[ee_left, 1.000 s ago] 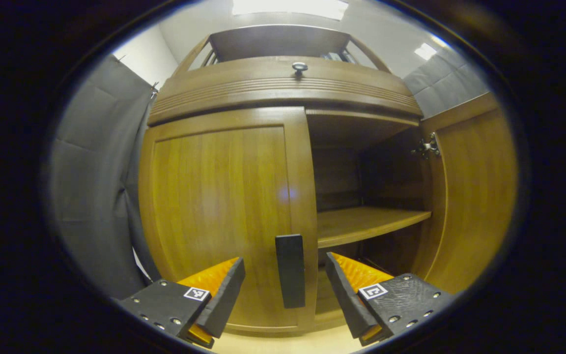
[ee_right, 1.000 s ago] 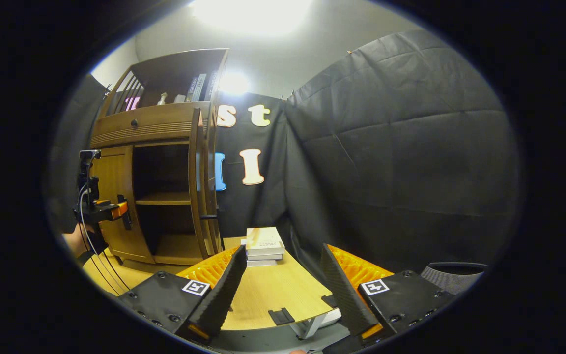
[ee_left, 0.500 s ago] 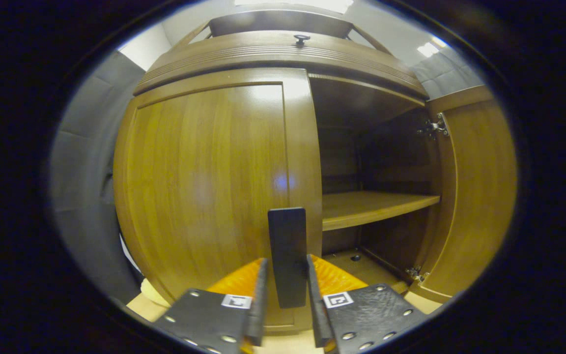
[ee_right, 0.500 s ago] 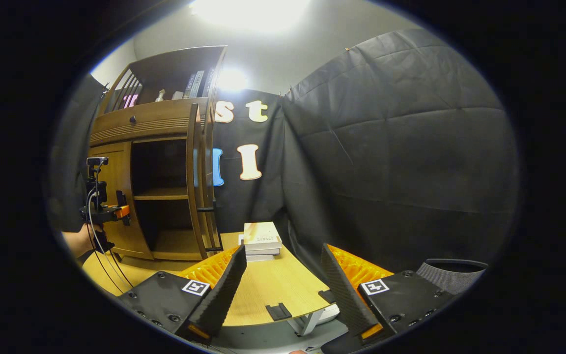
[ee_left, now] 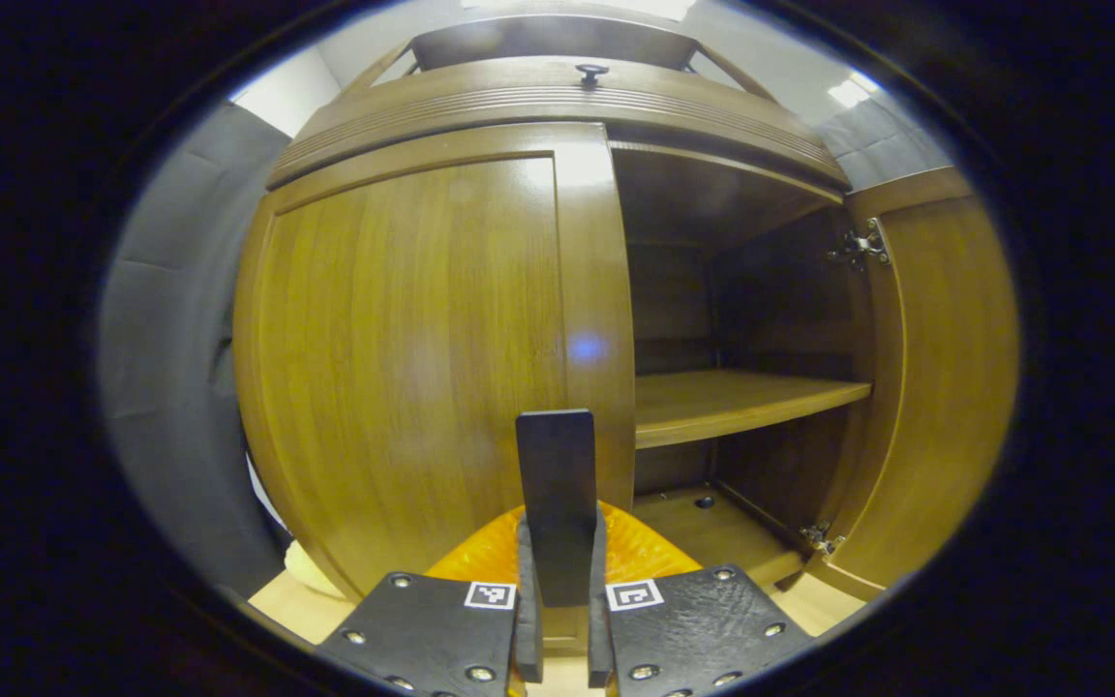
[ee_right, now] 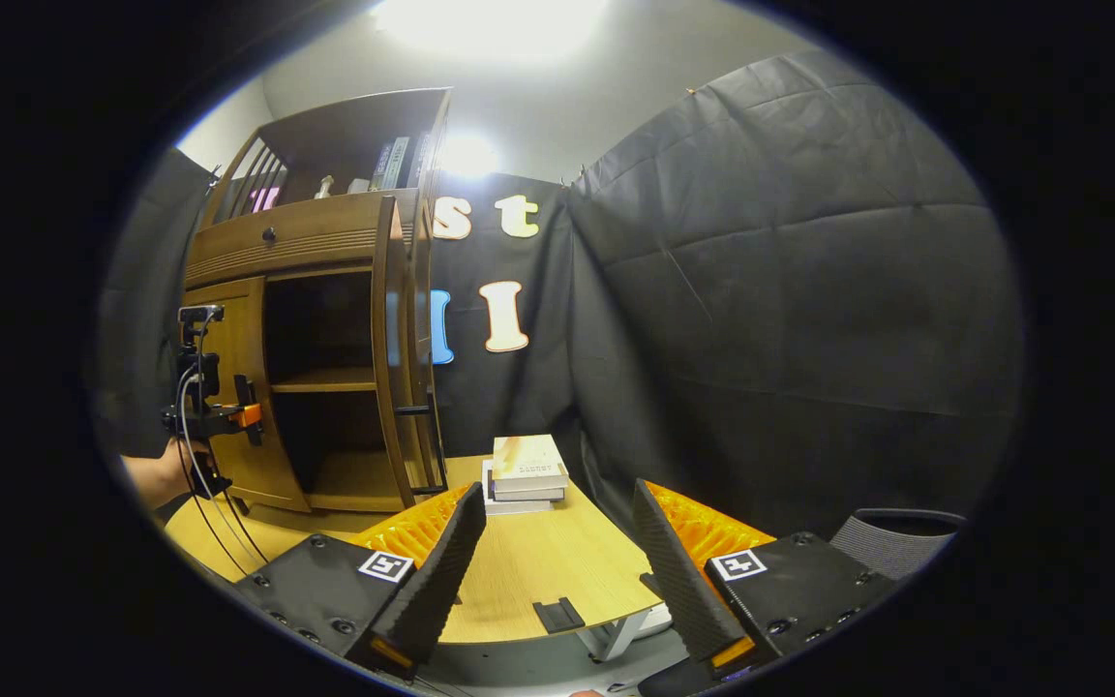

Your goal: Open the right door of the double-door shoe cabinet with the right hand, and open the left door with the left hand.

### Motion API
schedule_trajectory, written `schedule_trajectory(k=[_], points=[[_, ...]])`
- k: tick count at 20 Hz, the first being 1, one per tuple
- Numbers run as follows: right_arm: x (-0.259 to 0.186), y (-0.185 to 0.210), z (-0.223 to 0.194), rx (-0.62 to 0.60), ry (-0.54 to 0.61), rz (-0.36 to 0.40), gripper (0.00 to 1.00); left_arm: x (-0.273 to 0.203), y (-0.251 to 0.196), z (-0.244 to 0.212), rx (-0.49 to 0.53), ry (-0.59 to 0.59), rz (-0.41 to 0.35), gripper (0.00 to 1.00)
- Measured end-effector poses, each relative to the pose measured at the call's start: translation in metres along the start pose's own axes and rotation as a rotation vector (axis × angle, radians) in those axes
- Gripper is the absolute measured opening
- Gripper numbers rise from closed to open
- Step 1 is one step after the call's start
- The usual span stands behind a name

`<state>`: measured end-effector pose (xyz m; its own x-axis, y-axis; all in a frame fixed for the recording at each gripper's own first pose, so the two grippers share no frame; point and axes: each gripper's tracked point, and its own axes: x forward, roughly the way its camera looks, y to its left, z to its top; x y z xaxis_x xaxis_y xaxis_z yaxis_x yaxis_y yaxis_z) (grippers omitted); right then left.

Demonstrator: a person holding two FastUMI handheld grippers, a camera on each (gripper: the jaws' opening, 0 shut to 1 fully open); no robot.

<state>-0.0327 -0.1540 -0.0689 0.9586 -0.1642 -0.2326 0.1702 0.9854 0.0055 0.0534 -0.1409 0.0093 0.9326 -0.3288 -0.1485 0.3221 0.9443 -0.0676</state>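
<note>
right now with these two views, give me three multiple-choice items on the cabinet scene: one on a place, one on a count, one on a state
1. Where is the stack of books?
A. on the table
B. inside the cabinet
C. on the chair

2. How many cabinet doors are open?
A. none
B. one
C. two

3. The left gripper is
A. wide open
B. shut on the left door's handle
C. holding a book

Key: 1 A, it rests on the table. 2 B, the right door is swung out, the left door closed. 3 B, both fingers press the handle.
</note>
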Motion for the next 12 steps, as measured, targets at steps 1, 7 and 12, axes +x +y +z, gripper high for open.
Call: schedule_trajectory(k=[1, 7, 12], points=[[0.000, 0.002, 0.000, 0.000, 0.002, 0.008, 0.92, -0.006, 0.001, 0.000, -0.002, 0.000, -0.003, 0.21], [0.012, 0.025, -0.005, 0.011, 0.006, 0.064, 0.95, -0.024, 0.001, 0.019, -0.028, -0.011, -0.032, 0.22], [0.015, 0.053, 0.000, -0.016, -0.008, 0.125, 0.96, -0.025, 0.005, 0.035, -0.049, 0.001, -0.035, 0.22]])
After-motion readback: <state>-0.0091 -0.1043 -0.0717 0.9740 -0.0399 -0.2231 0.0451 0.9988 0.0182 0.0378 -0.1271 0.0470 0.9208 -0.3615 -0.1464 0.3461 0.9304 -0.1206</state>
